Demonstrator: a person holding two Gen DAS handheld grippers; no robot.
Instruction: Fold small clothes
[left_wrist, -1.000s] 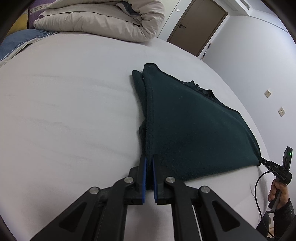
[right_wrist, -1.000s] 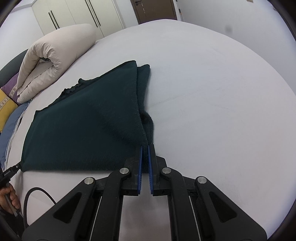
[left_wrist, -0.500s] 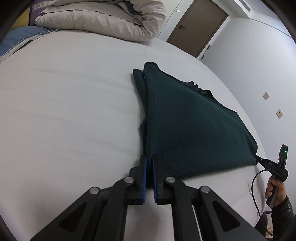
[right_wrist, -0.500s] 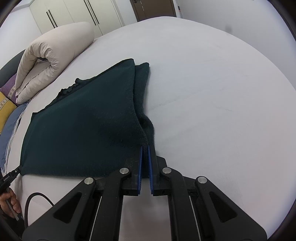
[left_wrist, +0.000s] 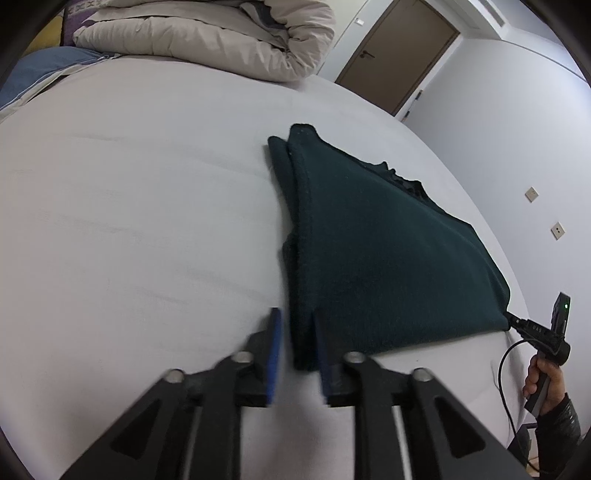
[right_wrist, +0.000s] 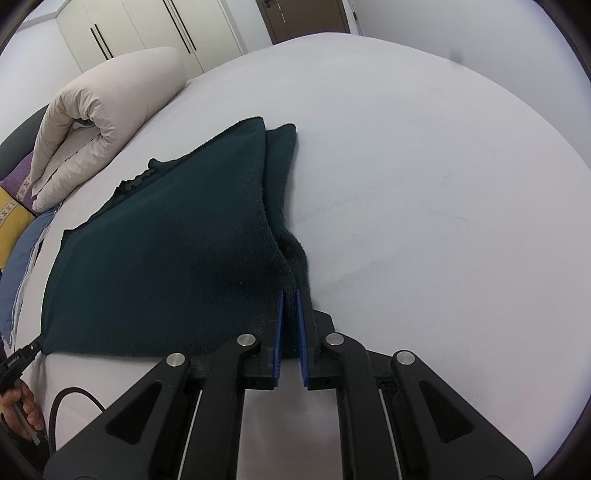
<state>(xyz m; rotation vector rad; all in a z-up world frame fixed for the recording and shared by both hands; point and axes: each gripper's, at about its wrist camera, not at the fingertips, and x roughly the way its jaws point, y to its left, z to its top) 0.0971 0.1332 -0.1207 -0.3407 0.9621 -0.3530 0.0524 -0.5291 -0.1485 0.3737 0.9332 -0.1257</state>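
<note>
On the pale grey bed sheet (left_wrist: 147, 221) a dark green fleece garment (left_wrist: 369, 251), folded over with its doubled edge running away from both cameras, lies flat with wide bare sheet on its outer sides. The left gripper (left_wrist: 295, 321) has just been parting its blue pads; the near corner of the fold lies between them, no longer pinched. The right gripper (right_wrist: 289, 299) has also just been opening, its pads a narrow gap apart with the opposite corner between them, apparently loose. A rolled cream duvet (right_wrist: 103, 118) sits at the far edge, well apart from the garment. No containers show.
</note>
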